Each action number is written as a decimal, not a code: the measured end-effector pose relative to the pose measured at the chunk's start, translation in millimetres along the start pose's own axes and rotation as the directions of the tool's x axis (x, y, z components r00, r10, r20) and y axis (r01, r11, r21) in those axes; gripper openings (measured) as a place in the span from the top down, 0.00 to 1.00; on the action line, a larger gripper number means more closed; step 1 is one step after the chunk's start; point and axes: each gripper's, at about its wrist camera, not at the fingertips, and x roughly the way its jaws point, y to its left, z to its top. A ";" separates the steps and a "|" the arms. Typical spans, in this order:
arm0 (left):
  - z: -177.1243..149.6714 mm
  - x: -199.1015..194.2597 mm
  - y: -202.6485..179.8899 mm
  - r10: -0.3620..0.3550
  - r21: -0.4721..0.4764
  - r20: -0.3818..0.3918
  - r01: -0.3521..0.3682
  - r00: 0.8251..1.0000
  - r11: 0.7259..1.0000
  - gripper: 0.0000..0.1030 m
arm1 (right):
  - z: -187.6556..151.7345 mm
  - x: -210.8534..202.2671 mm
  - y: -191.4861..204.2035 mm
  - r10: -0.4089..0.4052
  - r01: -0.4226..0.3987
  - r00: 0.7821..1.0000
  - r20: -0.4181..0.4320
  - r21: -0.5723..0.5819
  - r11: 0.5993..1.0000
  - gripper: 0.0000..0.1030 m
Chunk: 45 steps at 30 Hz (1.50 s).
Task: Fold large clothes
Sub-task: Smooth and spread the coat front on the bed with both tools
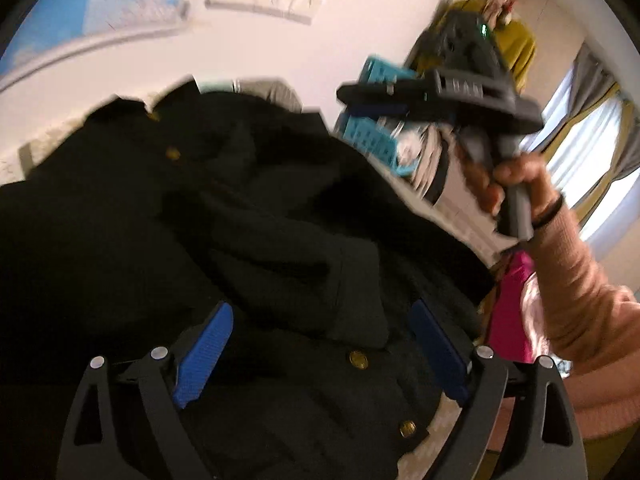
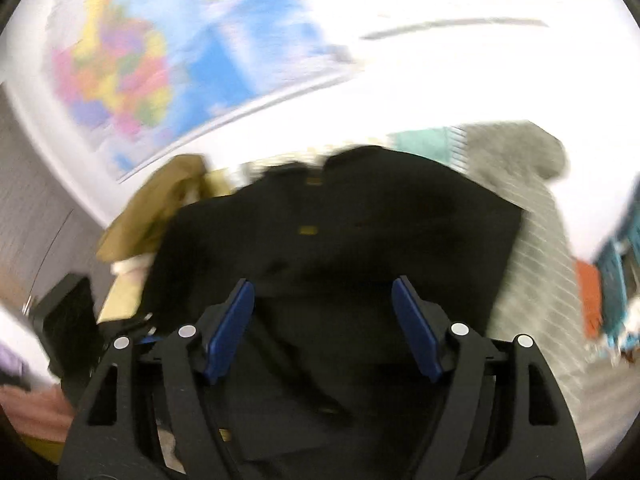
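Wall-side, black coat (image 1: 240, 220) (crumpled) beneath spread left hand-held gripper (image 1: 320, 356)

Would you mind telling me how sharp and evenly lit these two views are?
Left wrist view: mild motion blur; the black coat is underexposed, the window blown out. Right wrist view: heavy blur smears the map; only the right gripper looks sharp.

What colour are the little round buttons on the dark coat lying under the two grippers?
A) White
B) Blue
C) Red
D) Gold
D: the left wrist view shows shiny gold buttons on the coat, between the open fingers of the left gripper; the right gripper is open over the same coat.
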 end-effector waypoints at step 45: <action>-26.1 -44.6 47.4 0.397 0.144 -0.049 -0.387 0.916 0.911 0.55 | -45.6 63.4 52.4 0.231 -0.235 0.971 -0.061 -0.061 0.970 0.33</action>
